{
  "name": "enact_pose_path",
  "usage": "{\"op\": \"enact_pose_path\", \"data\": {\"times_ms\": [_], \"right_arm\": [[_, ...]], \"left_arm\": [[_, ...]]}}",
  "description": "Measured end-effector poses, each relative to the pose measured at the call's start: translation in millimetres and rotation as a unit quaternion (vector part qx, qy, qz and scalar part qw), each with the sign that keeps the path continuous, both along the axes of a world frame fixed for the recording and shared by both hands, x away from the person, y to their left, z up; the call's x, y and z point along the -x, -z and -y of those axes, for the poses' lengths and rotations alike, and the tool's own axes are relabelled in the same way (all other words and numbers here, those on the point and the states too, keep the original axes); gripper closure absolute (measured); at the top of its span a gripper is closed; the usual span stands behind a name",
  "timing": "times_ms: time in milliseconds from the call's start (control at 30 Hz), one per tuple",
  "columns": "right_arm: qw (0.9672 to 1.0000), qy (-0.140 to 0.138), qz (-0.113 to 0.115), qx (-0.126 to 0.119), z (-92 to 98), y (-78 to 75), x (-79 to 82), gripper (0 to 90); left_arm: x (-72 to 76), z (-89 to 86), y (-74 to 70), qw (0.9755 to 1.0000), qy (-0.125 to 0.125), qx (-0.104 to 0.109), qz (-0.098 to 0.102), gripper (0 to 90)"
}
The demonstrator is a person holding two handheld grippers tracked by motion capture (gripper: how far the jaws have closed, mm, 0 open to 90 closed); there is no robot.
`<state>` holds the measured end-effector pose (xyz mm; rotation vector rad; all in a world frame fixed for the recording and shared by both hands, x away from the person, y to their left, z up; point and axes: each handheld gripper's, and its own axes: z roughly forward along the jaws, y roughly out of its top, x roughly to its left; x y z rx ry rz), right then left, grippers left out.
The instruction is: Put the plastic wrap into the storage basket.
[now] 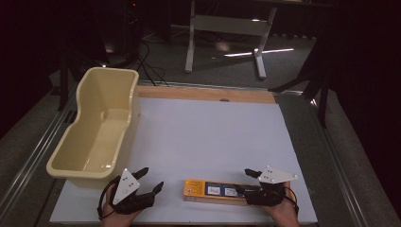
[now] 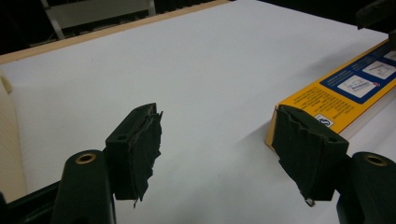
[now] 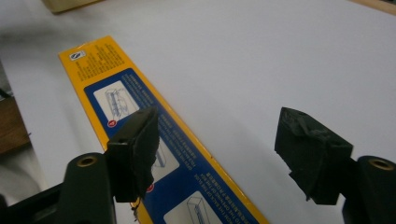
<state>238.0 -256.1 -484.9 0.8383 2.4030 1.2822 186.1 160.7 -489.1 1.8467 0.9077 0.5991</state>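
Left gripper (image 1: 150,178) jaws wide apart, empty, at 7 o'clock on the desk (image 1: 208,132); right gripper (image 1: 249,180) jaws wide apart over the yellow box (image 1: 213,190), at 6 o'clock; cream tub (image 1: 94,127) at 9 o'clock

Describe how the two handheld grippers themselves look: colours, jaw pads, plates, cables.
Both the left gripper and the right gripper are black with two jaws. Each carries a pale grey three-cornered plate on top, marked with small dots. Up close, the jaws end in ridged black pads with ragged edges, with brass-coloured rivets behind them. A dark cable loops beside each hand.
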Motion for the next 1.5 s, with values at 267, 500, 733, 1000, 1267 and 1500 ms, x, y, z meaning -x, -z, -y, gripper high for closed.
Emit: {"op": "enact_pose_path", "data": {"times_ms": [267,500,733,1000,1267,1500], "right_arm": [[0.9995,-0.024,-0.018,0.01,1.8,-2.6,-2.3,36.7],[0.9957,-0.071,-0.039,0.045,-3.0,-3.6,-8.5,29.2],[0.9918,-0.099,-0.054,0.06,-5.0,-0.4,-7.3,28.5],[0.9837,-0.129,-0.07,0.103,-15.8,8.2,-8.7,22.5],[0.9751,-0.137,-0.063,0.163,-24.8,11.4,-9.2,20.5],[0.9703,-0.141,-0.076,0.181,-26.6,12.6,-13.2,22.3]], "left_arm": [[-1.8,-3.5,1.0,1.0,-0.009,0.003,-0.002,32.9],[-1.6,-5.0,1.0,0.9999,-0.014,0.006,-0.001,33.2],[-1.7,-4.8,1.3,0.9999,-0.013,0.005,-0.002,33.3],[-3.1,-1.3,2.7,1.0,-0.006,0.001,-0.008,33.4],[-2.8,-1.7,2.7,0.9999,-0.008,0.0,-0.008,33.5],[-2.9,-1.3,2.9,0.9999,-0.007,0.0,-0.007,33.5]]}}
